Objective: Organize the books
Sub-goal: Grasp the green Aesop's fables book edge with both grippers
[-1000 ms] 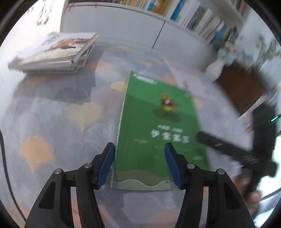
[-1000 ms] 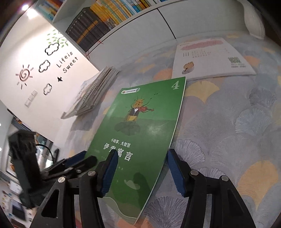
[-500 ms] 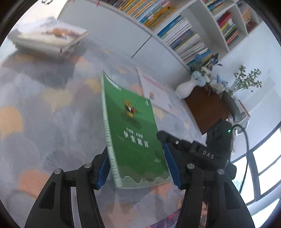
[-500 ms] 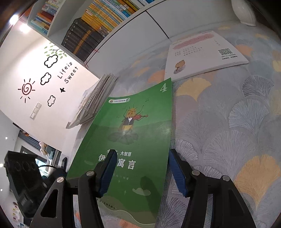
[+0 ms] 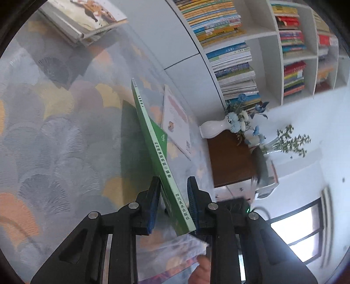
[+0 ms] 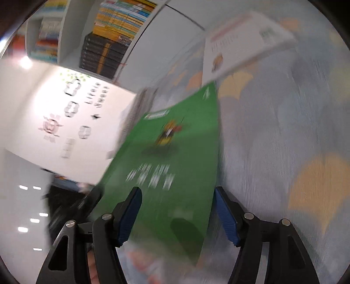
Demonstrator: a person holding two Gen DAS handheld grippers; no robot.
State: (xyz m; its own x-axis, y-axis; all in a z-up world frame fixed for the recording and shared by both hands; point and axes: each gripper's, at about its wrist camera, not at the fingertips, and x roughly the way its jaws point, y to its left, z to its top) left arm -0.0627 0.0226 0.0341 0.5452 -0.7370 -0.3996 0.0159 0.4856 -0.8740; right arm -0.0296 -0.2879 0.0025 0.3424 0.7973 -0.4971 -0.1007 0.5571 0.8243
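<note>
A thin green book [image 5: 153,139] is tipped up on its long edge over the patterned tablecloth [image 5: 54,131], its spine facing my left wrist camera. My left gripper [image 5: 172,205] is closing on the near end of that spine, and both blue pads [image 5: 192,203] sit against the book. In the blurred right wrist view the green book's cover [image 6: 175,157] slants up to the left. My right gripper [image 6: 177,209] is opening, its jaws wide on either side of the cover's near part and not pressing on it.
A white book [image 5: 175,118] lies flat beyond the green one. A stack of books [image 5: 87,19] sits at the far left of the cloth. Behind are filled bookshelves [image 5: 229,43], a white vase [image 5: 215,129] on a brown cabinet [image 5: 229,159], and a hand [image 5: 201,268] below.
The green book has swung from lying flat to standing on edge. My left jaws have narrowed onto its spine while the wrist rolled. My right jaws have spread wider.
</note>
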